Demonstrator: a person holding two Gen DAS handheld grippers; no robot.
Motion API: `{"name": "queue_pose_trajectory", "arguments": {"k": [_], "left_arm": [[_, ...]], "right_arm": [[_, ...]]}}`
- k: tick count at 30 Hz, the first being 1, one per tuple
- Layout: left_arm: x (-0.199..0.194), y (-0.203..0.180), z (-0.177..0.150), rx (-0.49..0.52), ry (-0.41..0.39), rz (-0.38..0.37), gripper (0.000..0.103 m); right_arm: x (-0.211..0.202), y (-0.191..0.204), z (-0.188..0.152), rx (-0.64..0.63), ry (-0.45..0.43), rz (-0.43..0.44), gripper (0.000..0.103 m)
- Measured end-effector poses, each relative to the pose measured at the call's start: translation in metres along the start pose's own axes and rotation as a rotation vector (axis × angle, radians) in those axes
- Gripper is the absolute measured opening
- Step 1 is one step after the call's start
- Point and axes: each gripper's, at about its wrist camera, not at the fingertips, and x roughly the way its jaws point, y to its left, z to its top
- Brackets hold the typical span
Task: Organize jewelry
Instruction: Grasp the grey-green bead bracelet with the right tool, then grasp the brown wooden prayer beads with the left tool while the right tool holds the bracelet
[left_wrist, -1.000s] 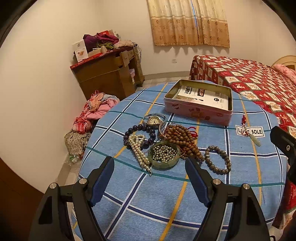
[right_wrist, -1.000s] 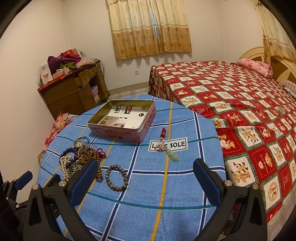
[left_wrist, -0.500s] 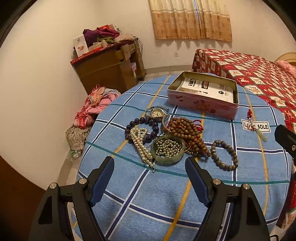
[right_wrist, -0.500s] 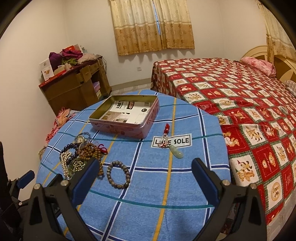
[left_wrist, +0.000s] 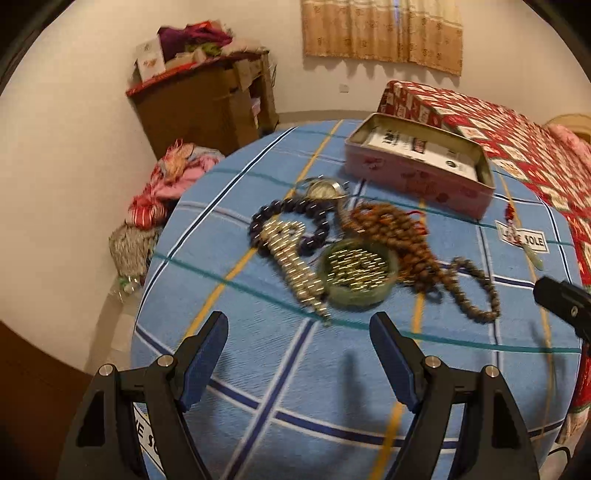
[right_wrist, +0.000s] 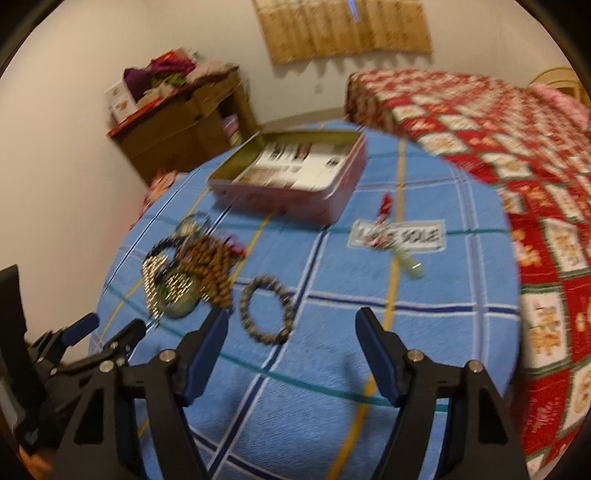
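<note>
Both grippers have dropped closer to the blue checked tablecloth (left_wrist: 280, 373) since a second ago, so the jewelry sits larger and nearer in each wrist view. Left gripper (left_wrist: 297, 360) hangs over bare cloth with its jaws apart and nothing between them. Right gripper (right_wrist: 290, 354) has just been closing its jaws partway; they are still apart and hold nothing, with the grey bead bracelet (right_wrist: 266, 309) lying just ahead of its left finger.

Most pieces lie in one heap: a pearl strand (left_wrist: 291, 258) whose long axis runs from the far left toward the near right, a dark bead bracelet (left_wrist: 258, 225) looped around its far end, a green bangle (left_wrist: 359, 271) lying flat with small beads inside, a brown bead string (left_wrist: 391, 229) bunched beside it, and a watch (left_wrist: 322, 190) behind. A jade pendant (right_wrist: 410, 264) with a red tassel lies apart, across the cloth's label, pendant end nearest. An open pink tin (left_wrist: 417, 173) stands behind, its long side running left to right.
</note>
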Motion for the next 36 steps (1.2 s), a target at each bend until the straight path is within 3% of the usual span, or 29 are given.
{"name": "queue_pose_trajectory", "arguments": {"k": [7,14,16,21,25,30,31,32,34,36], "left_arm": [[0.011,0.028,0.007,-0.080,0.010,-0.028,0.079],[0.006,0.017,0.021,-0.047,-0.041,-0.124,0.079],[0.005,0.008,0.027,-0.014,-0.057,-0.141,0.079],[0.007,-0.009,0.038,0.015,-0.055,-0.196,0.079],[0.009,-0.020,0.044,0.026,-0.050,-0.269,0.079],[0.014,-0.044,0.050,0.037,-0.034,-0.362,0.079],[0.016,-0.052,0.051,0.045,-0.032,-0.363,0.070],[0.020,-0.059,0.052,0.055,-0.025,-0.355,0.055],[0.035,-0.073,0.054,0.066,0.036,-0.335,0.048],[0.047,-0.080,0.054,0.060,0.074,-0.323,0.048]], "right_arm": [[0.044,0.019,0.004,-0.123,0.092,-0.053,0.075],[0.070,0.025,0.004,-0.214,0.130,-0.145,0.073],[0.071,0.024,0.006,-0.235,0.123,-0.165,0.068],[0.063,0.008,0.010,-0.226,0.103,-0.172,0.022],[0.052,-0.020,0.017,-0.070,0.100,-0.052,0.021],[0.019,-0.033,0.024,0.011,0.001,0.054,0.020],[0.014,-0.033,0.025,0.013,-0.013,0.065,0.020],[0.009,-0.033,0.026,0.015,-0.027,0.075,0.020],[0.001,-0.034,0.027,0.015,-0.053,0.088,0.020],[-0.004,-0.033,0.027,0.011,-0.073,0.091,0.020]]}}
